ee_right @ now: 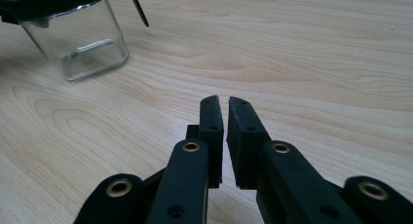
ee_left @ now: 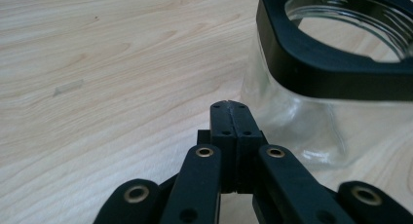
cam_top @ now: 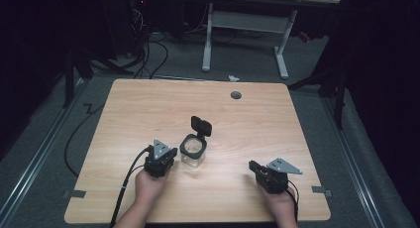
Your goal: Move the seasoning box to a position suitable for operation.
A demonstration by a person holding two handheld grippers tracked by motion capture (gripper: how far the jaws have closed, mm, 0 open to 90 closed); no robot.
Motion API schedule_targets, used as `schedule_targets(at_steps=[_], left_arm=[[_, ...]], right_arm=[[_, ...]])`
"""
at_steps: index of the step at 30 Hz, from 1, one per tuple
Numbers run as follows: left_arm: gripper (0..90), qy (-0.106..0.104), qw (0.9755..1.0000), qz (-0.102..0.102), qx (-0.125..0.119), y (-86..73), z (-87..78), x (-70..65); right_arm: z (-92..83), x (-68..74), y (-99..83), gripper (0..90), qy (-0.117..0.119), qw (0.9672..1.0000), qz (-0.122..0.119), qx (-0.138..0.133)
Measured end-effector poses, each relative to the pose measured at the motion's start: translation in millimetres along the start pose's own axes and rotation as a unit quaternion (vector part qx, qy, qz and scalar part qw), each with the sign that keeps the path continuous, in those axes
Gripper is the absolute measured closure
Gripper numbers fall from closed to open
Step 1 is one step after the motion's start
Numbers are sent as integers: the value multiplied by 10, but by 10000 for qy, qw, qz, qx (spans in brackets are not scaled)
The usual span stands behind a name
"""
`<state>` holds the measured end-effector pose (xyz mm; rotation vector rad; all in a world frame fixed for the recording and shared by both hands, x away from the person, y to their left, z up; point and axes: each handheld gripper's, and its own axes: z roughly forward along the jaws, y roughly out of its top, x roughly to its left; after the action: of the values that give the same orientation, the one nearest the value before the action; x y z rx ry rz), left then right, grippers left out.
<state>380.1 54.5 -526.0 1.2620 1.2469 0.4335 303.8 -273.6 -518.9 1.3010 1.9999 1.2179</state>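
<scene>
In the high view, two forearms enter from the bottom edge of the frame. The left gripper (cam_top: pixel 163 157) is in the lower middle-left of the frame, and its tip is just beside the glass jar (cam_top: pixel 192 151), on the left side of the jar. In the left gripper view the two black jaws are pressed together with nothing between them, and the jar (ee_left: pixel 311 102) stands close at the upper right of that frame, slightly apart from the jaw tips.

The right gripper (cam_top: pixel 256 167) is in the lower right of the high view, well apart from the jar. In the right gripper view its jaws are almost together, with only a thin gap between the pads, and they hold nothing. The jar (ee_right: pixel 78 41) shows in the upper left corner of that frame, farther away.

The jar is of clear glass, squarish, with a black collar (ee_left: pixel 311 63) around its mouth. Its black lid (cam_top: pixel 201 125) is flipped up behind the mouth, so the jar is open. It stands upright near the middle of the wooden table (cam_top: pixel 257 119).

Farther, near the far edge of the table, there is a small grey round cap (cam_top: pixel 236 95). Behind the table, at the top of the frame, stands the white frame of another desk (cam_top: pixel 245 27) on the grey floor.
</scene>
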Motion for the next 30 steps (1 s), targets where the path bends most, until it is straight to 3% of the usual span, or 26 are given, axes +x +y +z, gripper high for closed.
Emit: schedule_targets(at_steps=[2,6,13,19,25,30], left_arm=[[900,-24,10000,-52,20,-12,18,-5],[900,-115,9999,35,94,-63,-21,-59],[900,-388,9991,78,154,-130,-124,-234],[900,-501,9982,111,310,-242,-130,-322],[869,-522,9982,-1,309,-273,-237,-319],[850,-726,9966,-45,390,-319,-352,-409]], right_arm=[[3,-3,-3,852,-2,10000,-5,8],[13,-3,-17,851,10,10000,6,36],[17,8,-15,851,39,10000,1,42],[31,8,-18,851,53,10000,14,63],[35,-1,-22,851,78,9999,91,72],[52,34,-10,877,76,9999,94,68]])
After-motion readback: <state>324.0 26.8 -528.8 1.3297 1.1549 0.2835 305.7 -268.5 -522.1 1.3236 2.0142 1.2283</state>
